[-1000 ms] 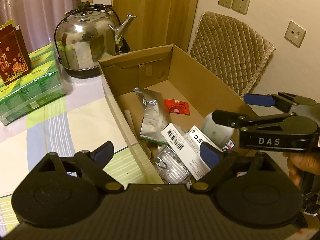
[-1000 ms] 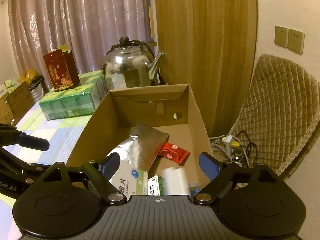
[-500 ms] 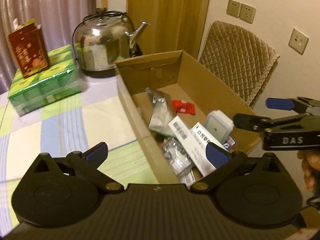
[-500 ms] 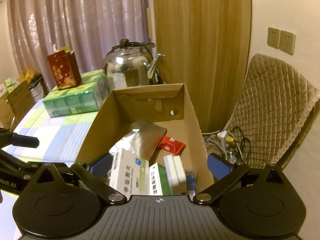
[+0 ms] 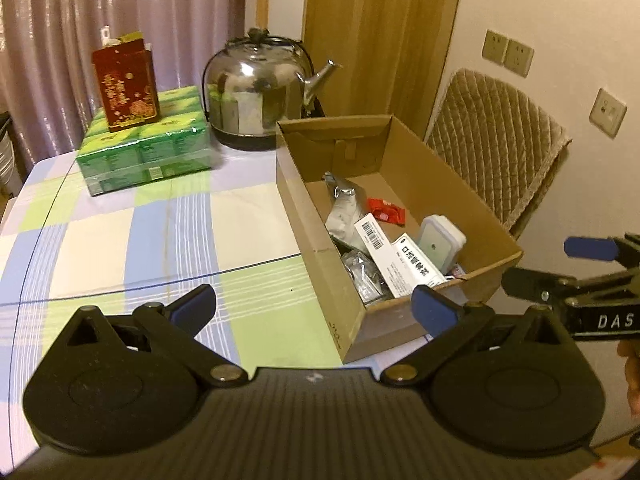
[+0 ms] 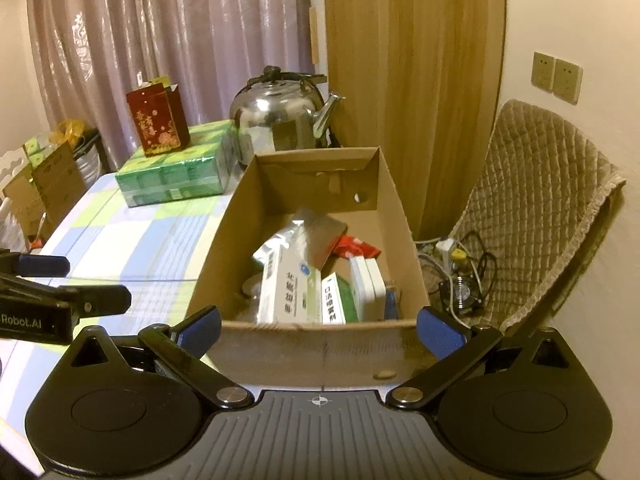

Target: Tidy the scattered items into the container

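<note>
Box [image 6: 308, 344] wall across carton [image 6: 288, 296] bases

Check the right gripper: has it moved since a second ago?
Yes. The right gripper has pulled back from above the cardboard box; its fingers now sit outside the near wall.
</note>
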Demonstrator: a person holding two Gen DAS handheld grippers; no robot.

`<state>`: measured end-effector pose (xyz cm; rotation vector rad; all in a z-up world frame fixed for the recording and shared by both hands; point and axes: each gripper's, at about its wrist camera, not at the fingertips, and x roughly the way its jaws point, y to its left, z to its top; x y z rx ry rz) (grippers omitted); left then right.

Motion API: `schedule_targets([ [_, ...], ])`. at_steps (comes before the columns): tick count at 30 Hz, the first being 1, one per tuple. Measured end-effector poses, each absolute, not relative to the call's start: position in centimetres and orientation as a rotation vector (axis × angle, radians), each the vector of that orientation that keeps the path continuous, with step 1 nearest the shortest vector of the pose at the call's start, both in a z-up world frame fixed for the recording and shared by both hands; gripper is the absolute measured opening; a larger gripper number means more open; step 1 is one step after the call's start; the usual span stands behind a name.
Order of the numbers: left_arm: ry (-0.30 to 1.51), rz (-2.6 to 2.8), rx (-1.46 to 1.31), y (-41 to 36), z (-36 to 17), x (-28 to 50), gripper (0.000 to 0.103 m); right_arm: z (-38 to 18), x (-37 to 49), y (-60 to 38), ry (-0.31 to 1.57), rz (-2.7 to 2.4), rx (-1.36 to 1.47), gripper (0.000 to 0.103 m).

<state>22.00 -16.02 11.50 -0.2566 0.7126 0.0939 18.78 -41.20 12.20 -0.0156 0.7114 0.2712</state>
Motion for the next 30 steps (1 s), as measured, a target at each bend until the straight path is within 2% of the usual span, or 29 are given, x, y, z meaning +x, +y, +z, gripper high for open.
schedule_targets([
  [18, 0.714, 0.123, -0.294, -18.7, 11.4, 13.4, 0.102, 13.1, 10.6, -41.4, 0.737, 0.227, -0.034, 0.101],
  [30, 0.745, 0.112, -0.296, -19.6, 10.7, 11.4, 0.102, 13.6, 8.3, -41.3, 0.742, 0.239, -0.02, 0.101],
])
